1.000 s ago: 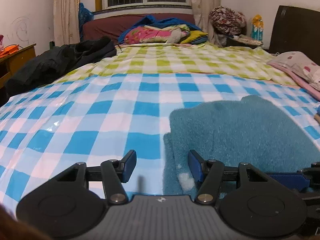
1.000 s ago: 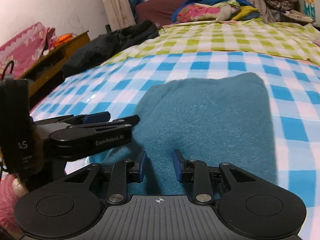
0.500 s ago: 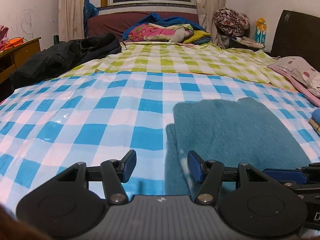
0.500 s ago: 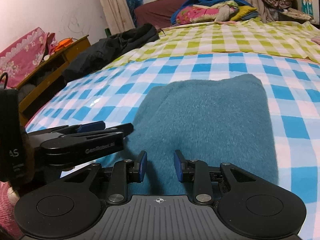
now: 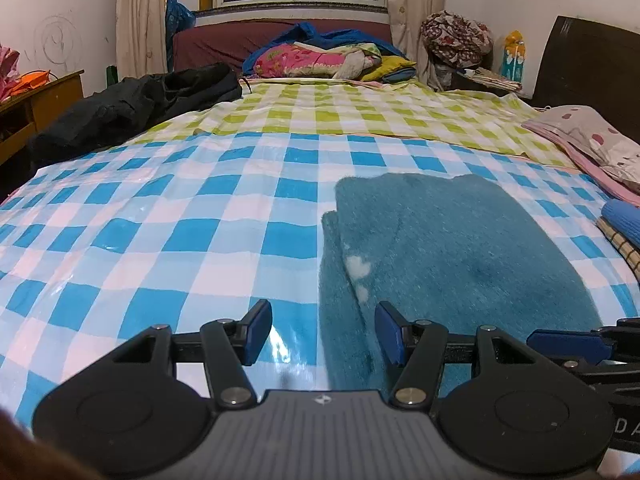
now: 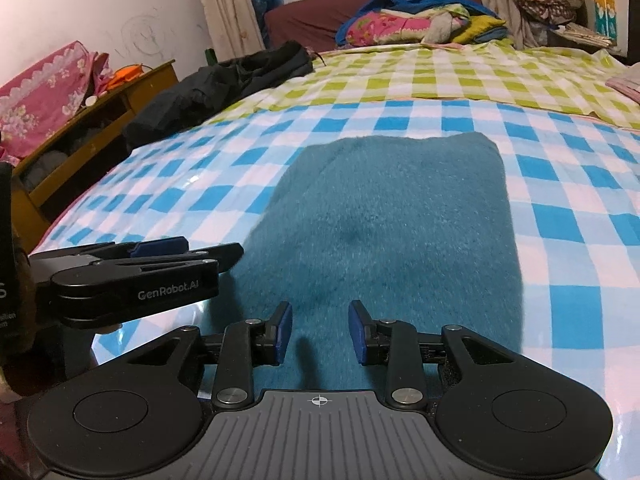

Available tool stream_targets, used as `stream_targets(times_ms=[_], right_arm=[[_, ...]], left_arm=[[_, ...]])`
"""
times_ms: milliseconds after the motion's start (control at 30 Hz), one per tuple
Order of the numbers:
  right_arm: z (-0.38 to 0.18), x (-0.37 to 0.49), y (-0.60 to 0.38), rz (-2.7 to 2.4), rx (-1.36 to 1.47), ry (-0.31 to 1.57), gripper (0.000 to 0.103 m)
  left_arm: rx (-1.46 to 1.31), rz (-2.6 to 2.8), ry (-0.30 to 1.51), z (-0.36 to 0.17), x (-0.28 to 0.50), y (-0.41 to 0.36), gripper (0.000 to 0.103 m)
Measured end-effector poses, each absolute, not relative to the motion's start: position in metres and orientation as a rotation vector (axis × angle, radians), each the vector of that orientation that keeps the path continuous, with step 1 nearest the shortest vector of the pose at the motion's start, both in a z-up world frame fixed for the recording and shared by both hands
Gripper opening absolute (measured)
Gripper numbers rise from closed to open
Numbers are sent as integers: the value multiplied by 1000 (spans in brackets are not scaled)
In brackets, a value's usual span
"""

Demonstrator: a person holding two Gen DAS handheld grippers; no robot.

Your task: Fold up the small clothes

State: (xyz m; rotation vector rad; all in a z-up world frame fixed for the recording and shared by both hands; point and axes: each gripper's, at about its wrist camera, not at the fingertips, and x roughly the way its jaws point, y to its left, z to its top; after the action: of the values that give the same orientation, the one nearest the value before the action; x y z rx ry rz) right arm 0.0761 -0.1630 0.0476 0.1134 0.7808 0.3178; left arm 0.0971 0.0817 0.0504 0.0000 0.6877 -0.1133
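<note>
A folded teal fleece garment (image 5: 448, 248) lies flat on the blue-and-white checked sheet (image 5: 160, 220); it also shows in the right wrist view (image 6: 392, 232). My left gripper (image 5: 320, 328) is open and empty, hovering over the garment's near left edge, where a white patch shows. My right gripper (image 6: 320, 330) is open and empty above the garment's near edge. The left gripper also shows at the left of the right wrist view (image 6: 160, 256), beside the garment.
A green checked sheet (image 5: 360, 116) covers the far half of the bed. Black clothing (image 5: 136, 104) lies at the far left, bright bedding (image 5: 320, 58) at the back. A pillow (image 5: 592, 144) and folded items (image 5: 624, 224) sit at the right. A wooden cabinet (image 6: 80, 140) stands left.
Both grippers have risen and pulled back a little from the garment, so more of it shows. The right gripper's jaws have opened wider. The garment has not moved.
</note>
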Motion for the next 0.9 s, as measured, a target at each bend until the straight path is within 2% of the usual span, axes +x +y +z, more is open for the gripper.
stream_targets(times_ms=[533, 900], right_arm=[[48, 37, -176, 277, 112, 769, 45], [42, 27, -185, 262, 125, 774, 47]], left_arm=[[28, -152, 714, 45, 53, 71, 67], [32, -180, 728, 40, 42, 62, 67]])
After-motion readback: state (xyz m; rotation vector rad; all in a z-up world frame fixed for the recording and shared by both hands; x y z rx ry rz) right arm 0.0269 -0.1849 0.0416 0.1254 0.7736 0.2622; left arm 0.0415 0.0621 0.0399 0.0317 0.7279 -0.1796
